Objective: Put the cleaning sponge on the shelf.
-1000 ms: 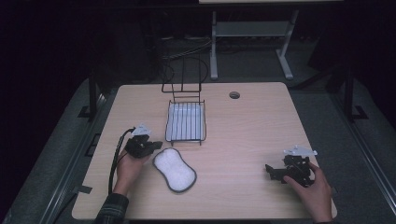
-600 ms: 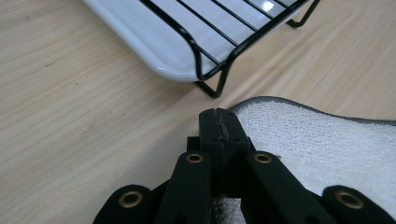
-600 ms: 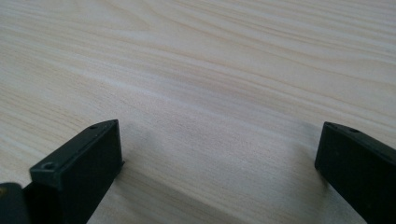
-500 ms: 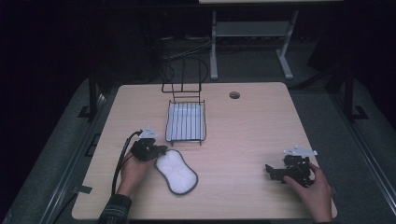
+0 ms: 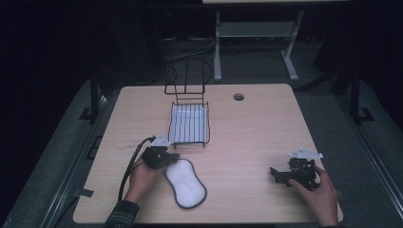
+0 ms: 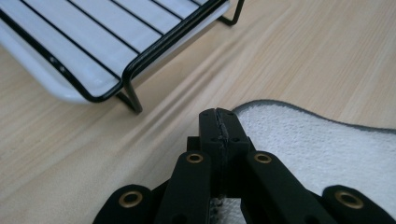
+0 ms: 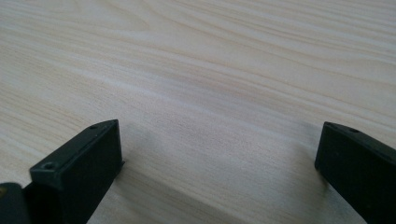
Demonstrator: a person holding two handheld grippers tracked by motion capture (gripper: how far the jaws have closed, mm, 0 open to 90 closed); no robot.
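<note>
A: What is my left gripper (image 6: 218, 122) holding?

B: Its jaws are pressed together on the near edge of the white sponge pad (image 5: 185, 183), which lies flat just right of it.

A: The risk?

B: Such a thin pinch may slip when I lift toward the wire rack (image 5: 189, 124) ahead. My right gripper (image 7: 219, 154) rests wide apart, empty, on the pale wooden table (image 5: 256, 128); the room is dark.

Open bench (image 5: 256, 142) is left across the middle and right, between the wire rack (image 5: 189, 124) and the right tool (image 5: 280, 175), so passage there is unhindered. The far left-centre is blocked by the rack and its upright loop. The near left is taken up by the white pad (image 5: 185, 183), just beside the rack's near edge.
</note>
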